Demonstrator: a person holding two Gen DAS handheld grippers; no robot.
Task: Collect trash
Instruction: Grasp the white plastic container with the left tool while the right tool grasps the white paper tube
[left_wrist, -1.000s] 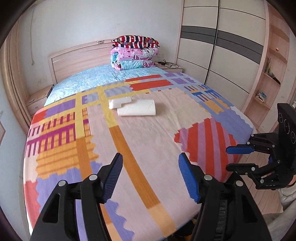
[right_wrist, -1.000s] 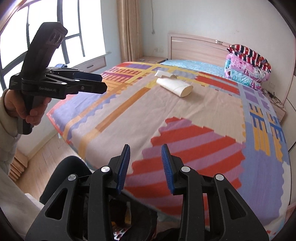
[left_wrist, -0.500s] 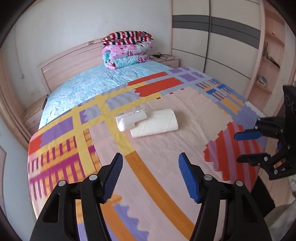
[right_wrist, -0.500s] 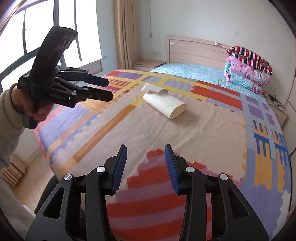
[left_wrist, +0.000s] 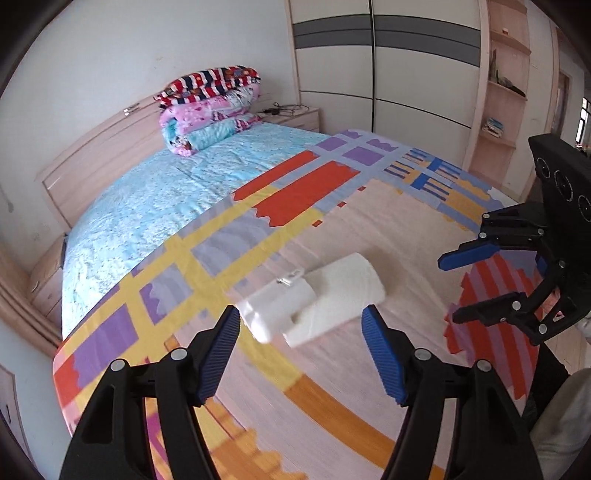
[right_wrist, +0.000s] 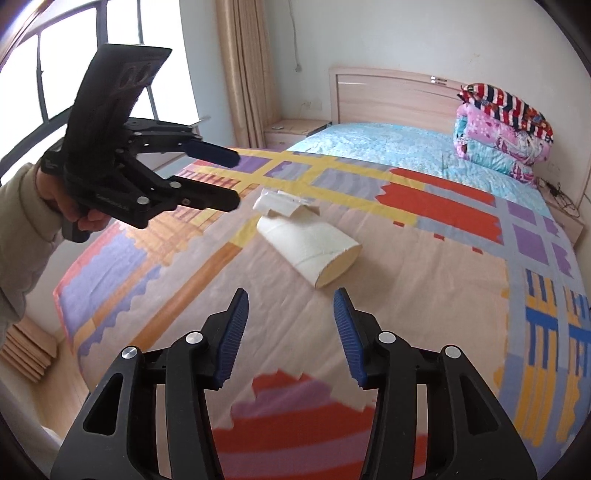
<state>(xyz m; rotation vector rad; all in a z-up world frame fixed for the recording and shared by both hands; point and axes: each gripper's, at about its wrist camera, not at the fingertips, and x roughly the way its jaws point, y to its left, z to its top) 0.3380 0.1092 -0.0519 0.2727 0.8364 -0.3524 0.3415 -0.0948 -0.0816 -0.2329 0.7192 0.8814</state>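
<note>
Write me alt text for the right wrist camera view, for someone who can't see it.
The open right gripper points at a flattened white paper roll and a small white packet on a colourful patterned bedspread. The left gripper, also open, hovers at the left.

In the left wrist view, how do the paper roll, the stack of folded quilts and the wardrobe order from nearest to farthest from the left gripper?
1. Paper roll: just ahead of the left gripper, on the bed.
2. Stack of folded quilts: far end of the bed, by the headboard, left of centre.
3. Wardrobe: against the back wall, upper right.
</note>
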